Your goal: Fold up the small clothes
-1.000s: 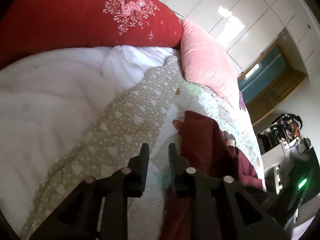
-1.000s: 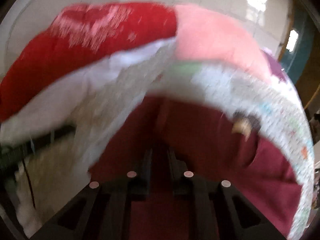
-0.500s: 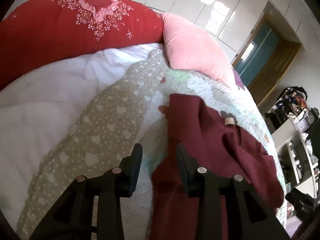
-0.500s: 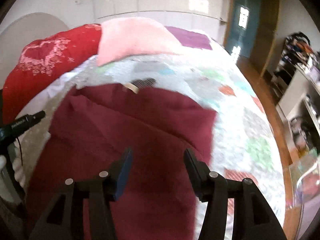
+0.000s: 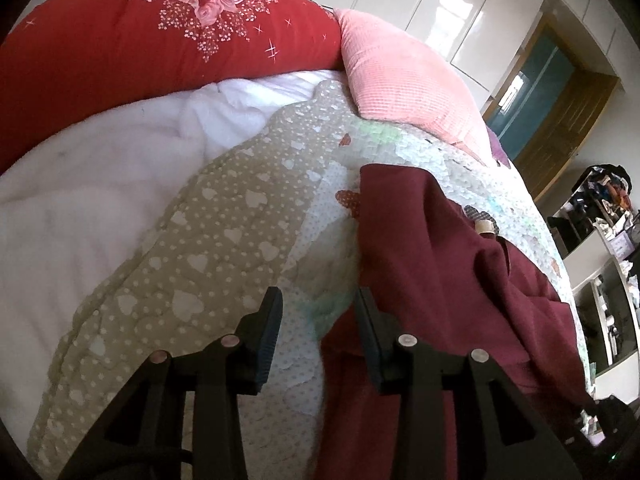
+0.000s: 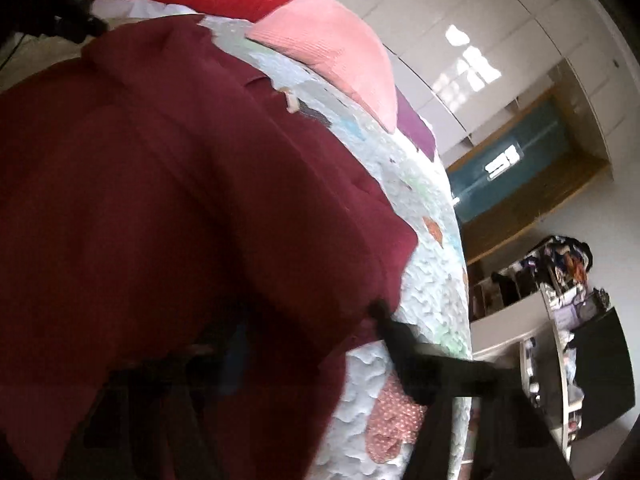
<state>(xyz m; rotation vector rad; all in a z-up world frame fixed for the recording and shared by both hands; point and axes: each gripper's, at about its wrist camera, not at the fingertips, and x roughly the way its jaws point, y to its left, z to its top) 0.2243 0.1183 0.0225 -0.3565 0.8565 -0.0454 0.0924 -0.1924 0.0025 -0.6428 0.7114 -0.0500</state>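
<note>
We see the left gripper [image 5: 318, 316] hovering low over the quilt [image 5: 224, 236], its jaws parted with nothing between them. Its right finger [image 5: 370, 336] sits at the left edge of the garment [image 5: 432, 280], a maroon piece spread on the right half of the bed; whether finger and cloth touch, we cannot tell. The garment runs from the near edge of the frame to about mid-bed, with a loose fold along its right side and a small tan tag [image 5: 486, 226] at its far end.

To the left of the quilt lies a white blanket [image 5: 80, 208]. At the far end of the bed rest a red pillow [image 5: 140, 40] and, to its right, a pink cushion [image 5: 404, 84] whose near corner overlaps the quilt. Nothing lies between the left gripper and the garment.

In the right wrist view the garment [image 6: 180, 200] fills the left and centre of the frame and drapes over the right gripper [image 6: 312, 344]. Only the right finger [image 6: 400, 344] shows clearly (motion blur softens it), just past the cloth's right edge over the quilt [image 6: 432, 280]; the left finger is hidden under the cloth, so we cannot tell the state of these jaws. The pink cushion [image 6: 332, 52] lies far off, and cluttered shelves [image 6: 560, 300] stand at the right, well apart from the bed.
</note>
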